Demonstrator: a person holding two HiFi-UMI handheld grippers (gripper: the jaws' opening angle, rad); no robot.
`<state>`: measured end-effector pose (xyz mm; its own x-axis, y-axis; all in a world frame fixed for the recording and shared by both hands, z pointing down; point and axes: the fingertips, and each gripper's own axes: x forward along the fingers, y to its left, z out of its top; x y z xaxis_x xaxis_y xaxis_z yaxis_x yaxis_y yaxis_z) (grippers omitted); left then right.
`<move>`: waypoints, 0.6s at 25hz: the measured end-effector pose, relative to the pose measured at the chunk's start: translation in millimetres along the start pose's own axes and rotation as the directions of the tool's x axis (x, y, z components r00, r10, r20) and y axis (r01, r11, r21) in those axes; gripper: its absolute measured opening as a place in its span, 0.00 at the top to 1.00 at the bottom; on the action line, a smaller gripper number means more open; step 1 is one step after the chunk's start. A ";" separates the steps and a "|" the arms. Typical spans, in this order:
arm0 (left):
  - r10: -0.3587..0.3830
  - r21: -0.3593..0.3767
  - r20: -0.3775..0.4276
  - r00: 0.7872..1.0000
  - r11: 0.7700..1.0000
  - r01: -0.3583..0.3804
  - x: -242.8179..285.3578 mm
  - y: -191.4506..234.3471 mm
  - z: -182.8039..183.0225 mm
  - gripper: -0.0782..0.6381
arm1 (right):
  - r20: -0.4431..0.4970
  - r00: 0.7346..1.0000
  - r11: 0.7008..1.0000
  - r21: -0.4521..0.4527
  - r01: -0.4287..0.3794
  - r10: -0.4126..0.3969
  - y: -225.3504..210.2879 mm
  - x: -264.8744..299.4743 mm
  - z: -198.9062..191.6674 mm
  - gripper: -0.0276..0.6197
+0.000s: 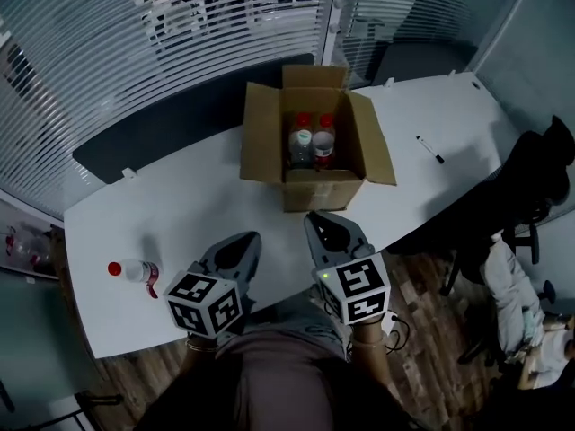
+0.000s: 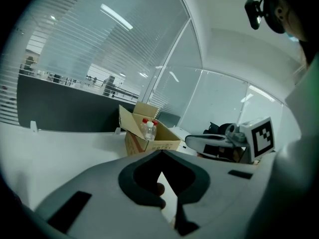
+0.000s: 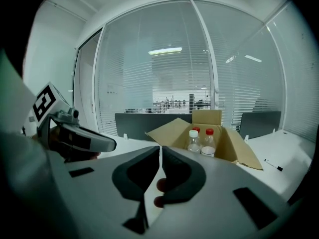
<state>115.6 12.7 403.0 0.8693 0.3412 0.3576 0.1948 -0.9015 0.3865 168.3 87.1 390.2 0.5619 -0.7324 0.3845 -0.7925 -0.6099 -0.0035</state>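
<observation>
Both claws hang over the near edge of the white counter point(image 1: 180, 206) and hold nothing. The left claw point(image 1: 243, 243) has its tips pressed together, with only the hollow between the pads showing in its own view. The right claw point(image 1: 319, 225) is closed to a thin slit in the same way. The thing nearest the left claw is a loose bottle point(image 1: 135, 270) with a red cap, lying on its side just to the left, close to the counter's front edge. Straight ahead of the right claw, a little apart, stands an open cardboard box point(image 1: 310, 191) with its flaps point(image 1: 259, 133) spread outward. Capped bottles point(image 1: 313, 144) stand packed together inside it, at least three, some with red caps and one with a white cap. A marker pen point(image 1: 429, 149) lies well off to the right. The main hazard looks to be the loose bottle: being round and on its side near the edge, a glancing touch from closed tips would likely roll it off onto the floor. A claw passing low over the box could snag a spread flap and drag the box. Closed tips pushed in among the upright bottles could knock one against its neighbours.
</observation>
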 end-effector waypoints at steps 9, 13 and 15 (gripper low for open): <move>0.016 0.010 -0.010 1.000 1.000 -0.016 35.7 -1.8 15.7 0.88 | 0.010 1.000 1.000 0.021 -0.016 0.016 -36.0 15.3 8.8 0.91; 0.049 -0.004 -0.002 0.999 0.999 -0.049 45.4 0.2 21.1 0.88 | 0.036 0.999 0.999 0.011 -0.031 0.031 -53.1 23.3 20.2 0.91; 0.068 -0.012 -0.001 0.998 0.998 -0.068 48.8 0.7 22.2 0.88 | 0.043 0.998 0.999 0.001 -0.037 0.037 -61.6 27.1 24.0 0.90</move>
<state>168.3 22.8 401.9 0.8799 0.2797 0.3841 0.1301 -0.9193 0.3714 238.0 97.6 378.8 0.5419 -0.7666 0.3445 -0.8124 -0.5828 -0.0188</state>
